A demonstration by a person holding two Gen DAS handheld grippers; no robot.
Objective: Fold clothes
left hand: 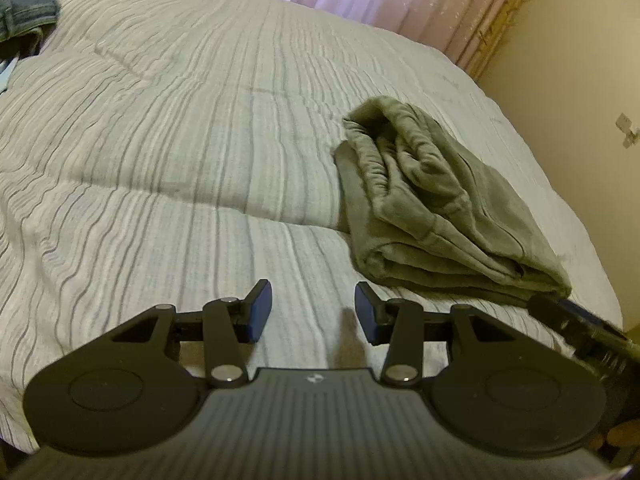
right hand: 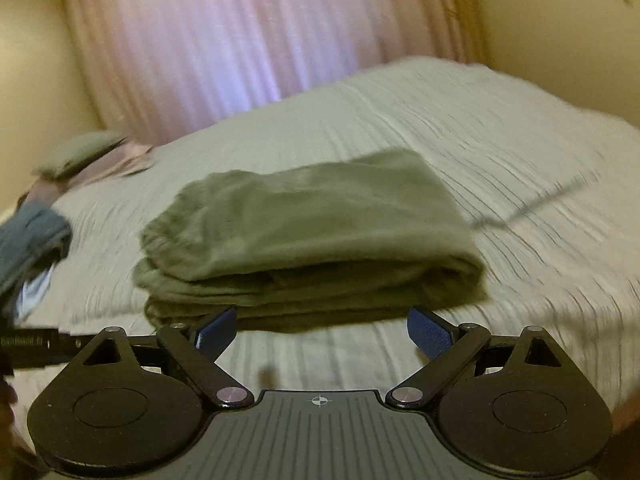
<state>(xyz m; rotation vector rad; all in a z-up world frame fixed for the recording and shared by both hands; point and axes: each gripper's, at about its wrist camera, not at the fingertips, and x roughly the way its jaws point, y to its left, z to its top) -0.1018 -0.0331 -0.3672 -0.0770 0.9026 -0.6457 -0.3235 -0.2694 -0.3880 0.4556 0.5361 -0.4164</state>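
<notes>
folded garment [left hand: 432, 200] on bed [left hand: 180, 140], jeans [left hand: 24, 4] far left

left gripper [left hand: 314, 312] parted, empty, right gripper [right hand: 320, 332] wide, empty

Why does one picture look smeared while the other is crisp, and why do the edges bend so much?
Right wrist view: motion blur smears the folded olive-green garment and the striped bedspread; only the right tool stays sharp. Left wrist view: crisp, the garment's folds clear. Both views: fisheye lenses curve the bed's edges and darken the corners; dim light glows pinkish through the curtain.
</notes>
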